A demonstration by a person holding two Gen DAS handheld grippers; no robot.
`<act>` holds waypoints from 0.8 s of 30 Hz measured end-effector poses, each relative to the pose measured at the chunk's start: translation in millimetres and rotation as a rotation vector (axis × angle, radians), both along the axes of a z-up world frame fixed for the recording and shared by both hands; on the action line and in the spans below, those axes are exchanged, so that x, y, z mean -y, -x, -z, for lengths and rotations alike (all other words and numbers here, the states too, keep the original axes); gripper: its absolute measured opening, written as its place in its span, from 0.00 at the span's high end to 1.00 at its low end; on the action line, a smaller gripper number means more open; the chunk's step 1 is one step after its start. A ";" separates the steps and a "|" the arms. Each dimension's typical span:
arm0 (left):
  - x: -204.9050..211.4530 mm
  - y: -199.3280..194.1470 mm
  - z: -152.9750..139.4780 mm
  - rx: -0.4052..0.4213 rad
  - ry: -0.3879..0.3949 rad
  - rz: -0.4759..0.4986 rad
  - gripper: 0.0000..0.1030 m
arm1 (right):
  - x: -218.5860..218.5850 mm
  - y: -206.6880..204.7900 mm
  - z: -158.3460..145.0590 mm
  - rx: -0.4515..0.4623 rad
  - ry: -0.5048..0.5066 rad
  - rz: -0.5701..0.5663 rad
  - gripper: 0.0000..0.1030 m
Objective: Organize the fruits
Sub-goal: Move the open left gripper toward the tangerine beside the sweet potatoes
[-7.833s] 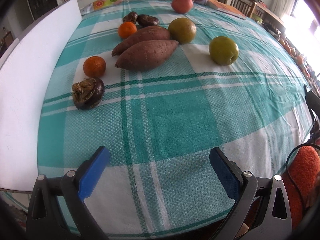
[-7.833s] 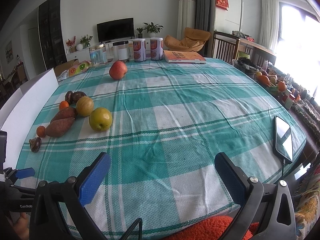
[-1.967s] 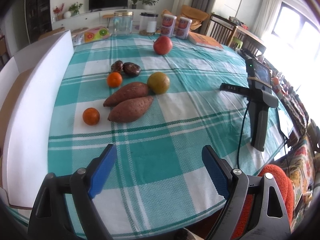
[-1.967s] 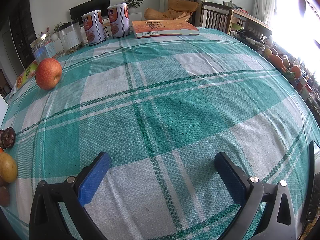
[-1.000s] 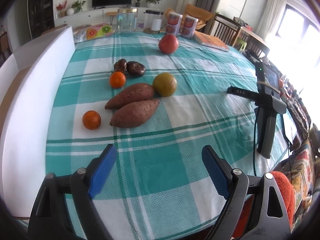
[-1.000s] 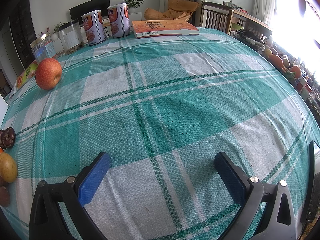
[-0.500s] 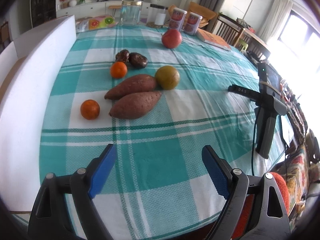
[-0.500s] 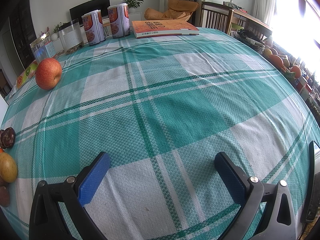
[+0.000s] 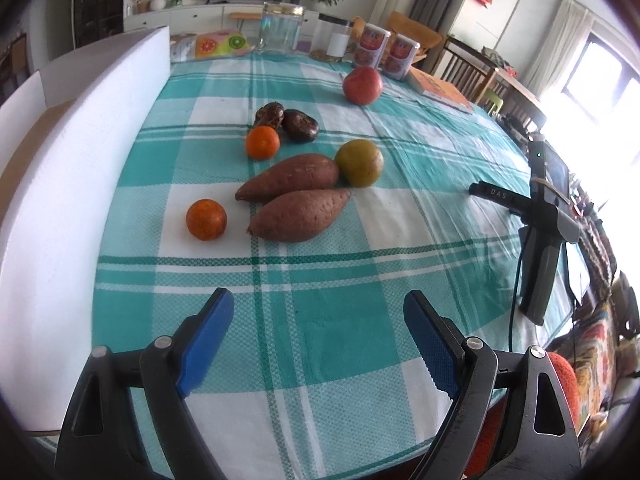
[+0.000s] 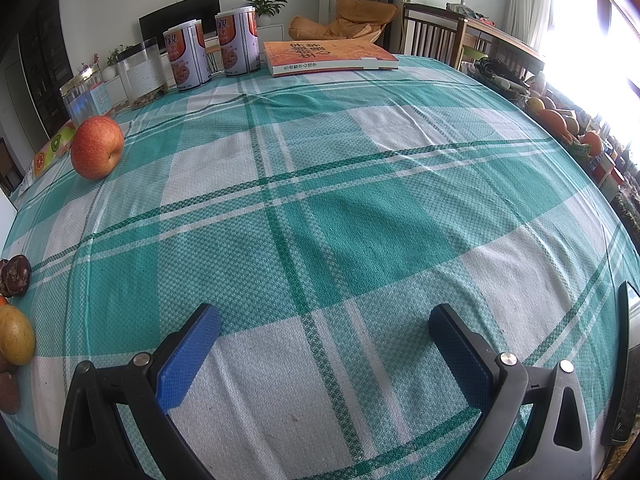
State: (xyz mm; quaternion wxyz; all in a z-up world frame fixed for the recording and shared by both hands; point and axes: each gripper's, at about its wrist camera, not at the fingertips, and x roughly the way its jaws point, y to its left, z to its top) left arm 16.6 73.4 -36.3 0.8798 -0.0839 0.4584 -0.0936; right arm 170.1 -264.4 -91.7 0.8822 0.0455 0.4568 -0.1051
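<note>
A table [image 9: 360, 320] in teal check cloth carries two sweet potatoes [image 9: 298, 214] touching side by side, well ahead of the left gripper [image 9: 318, 338], whose fingers gape wide and empty. Two small oranges [image 9: 206, 219] flank them, one ahead-left. The right gripper [image 10: 324, 354] is also wide, empty; approaching centred over one fruit seems wisest.
</note>
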 end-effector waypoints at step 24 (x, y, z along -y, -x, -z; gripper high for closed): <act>-2.4 0.1 -11.0 0.029 0.015 -0.012 0.14 | -0.1 0.1 0.0 0.000 0.000 0.000 0.00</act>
